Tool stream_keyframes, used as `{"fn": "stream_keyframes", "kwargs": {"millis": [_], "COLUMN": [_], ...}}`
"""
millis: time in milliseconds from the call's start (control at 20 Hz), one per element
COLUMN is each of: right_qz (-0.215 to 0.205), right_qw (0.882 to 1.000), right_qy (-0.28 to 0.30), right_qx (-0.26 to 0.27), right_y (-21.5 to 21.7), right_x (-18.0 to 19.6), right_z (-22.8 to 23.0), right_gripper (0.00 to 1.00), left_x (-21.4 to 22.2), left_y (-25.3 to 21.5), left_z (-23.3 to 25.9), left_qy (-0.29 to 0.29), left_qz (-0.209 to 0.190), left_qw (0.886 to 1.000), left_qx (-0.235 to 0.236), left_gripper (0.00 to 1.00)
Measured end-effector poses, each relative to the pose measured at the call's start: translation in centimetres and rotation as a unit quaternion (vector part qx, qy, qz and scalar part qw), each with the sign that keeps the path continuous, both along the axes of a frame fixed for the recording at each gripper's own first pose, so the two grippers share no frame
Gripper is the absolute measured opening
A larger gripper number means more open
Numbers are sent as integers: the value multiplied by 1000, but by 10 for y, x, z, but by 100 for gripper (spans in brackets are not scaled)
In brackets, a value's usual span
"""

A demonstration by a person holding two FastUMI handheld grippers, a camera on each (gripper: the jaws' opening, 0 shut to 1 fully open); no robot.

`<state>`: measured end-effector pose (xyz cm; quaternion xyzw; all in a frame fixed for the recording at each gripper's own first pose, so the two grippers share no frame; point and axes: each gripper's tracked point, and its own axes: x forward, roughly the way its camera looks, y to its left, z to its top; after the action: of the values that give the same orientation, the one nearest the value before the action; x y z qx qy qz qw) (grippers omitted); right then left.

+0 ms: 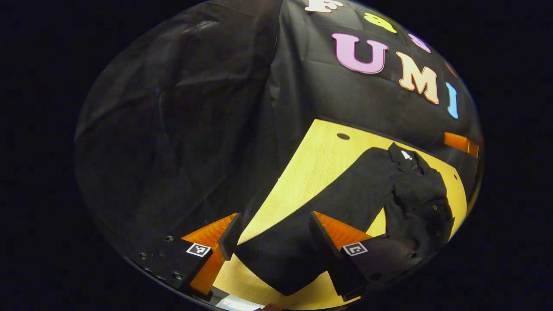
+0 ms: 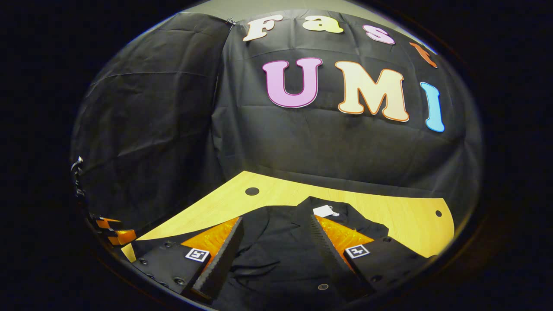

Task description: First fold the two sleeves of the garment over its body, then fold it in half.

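A black garment (image 1: 389, 194) is seen spread on a light wooden table (image 1: 311, 168), with its collar and a small white neck label (image 2: 325, 211) turned toward the table's far edge, next to the black cloth wall (image 2: 337, 147). In the left gripper view, one sleeve (image 1: 293, 246) is stretched out from the body toward the table's near edge, and its cuff end is framed between the fingers of the left gripper (image 1: 276, 242). The fingers are held wide apart; whether they touch the fabric cannot be told. In the right gripper view, the right gripper (image 2: 276, 242) is held over the garment's body, just below the collar, with its fingers likewise spread and nothing pinched between them. A pale button (image 2: 322, 286) is seen on the fabric near the lower edge of that view. Two dark round holes (image 2: 252, 191) are seen in the tabletop, one toward each far corner. The other gripper (image 2: 113, 235) is glimpsed at the far left of the right gripper view, by the table's edge.
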<state>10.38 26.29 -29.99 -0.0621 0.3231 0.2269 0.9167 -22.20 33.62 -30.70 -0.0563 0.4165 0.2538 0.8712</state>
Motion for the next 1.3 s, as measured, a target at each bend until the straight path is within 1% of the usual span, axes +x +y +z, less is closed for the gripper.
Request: {"fn": "stream_keyframes", "kwargs": {"millis": [100, 250, 450, 500, 550, 650, 750, 850, 950, 1000, 1100, 1150, 1300], "right_qz": [1, 0, -4, -5, -5, -7, -11, -13, -15, -18, -24, -28, -43], "right_qw": [1000, 1000, 1000, 1000, 1000, 1000, 1000, 1000, 1000, 1000, 1000, 1000, 999], "right_qy": [-1, -2, -5, -5, -7, -5, -6, -6, -6, -8, -11, -13, -14], "right_qx": [-4, -10, -13, -15, -16, -16, -13, -10, -9, -7, -3, 0, 11], "right_y": [-5, -12, -20, -21, -23, -25, -28, -29, -32, -35, -40, -45, -59], "right_x": [-1, -1, -1, 0, -1, -1, -1, -2, -3, -3, -3, -3, -3], "right_z": [1, 2, 4, 6, 6, 6, 6, 6, 5, 7, 10, 11, 14], "right_gripper": [98, 98, 97, 97, 97, 96, 97, 96, 97, 97, 97, 97, 97], "left_x": [-5, -16, -29, -30, -27, -27, -27, -27, -22, -19, -13, -12, -11], "left_y": [-9, -12, -18, -19, -19, -22, -22, -22, -27, -29, -29, -29, -30], "left_z": [-21, -37, -61, -64, -66, -67, -67, -66, -67, -69, -70, -70, -67], "left_qy": [17, 38, 65, 70, 63, 65, 57, 48, 41, 37, 33, 31, 37], "left_qz": [3, 7, 24, 29, 21, 11, 15, 9, -8, -9, 1, 8, 17], "left_qw": [1000, 999, 997, 997, 998, 998, 998, 999, 999, 999, 999, 999, 998], "left_qx": [-1, -9, -30, -27, -19, -10, -9, -7, -16, -24, -29, -31, -39], "left_gripper": [95, 95, 95, 95, 96, 95, 95, 84, 51, 35, 2, 0, 0]}}
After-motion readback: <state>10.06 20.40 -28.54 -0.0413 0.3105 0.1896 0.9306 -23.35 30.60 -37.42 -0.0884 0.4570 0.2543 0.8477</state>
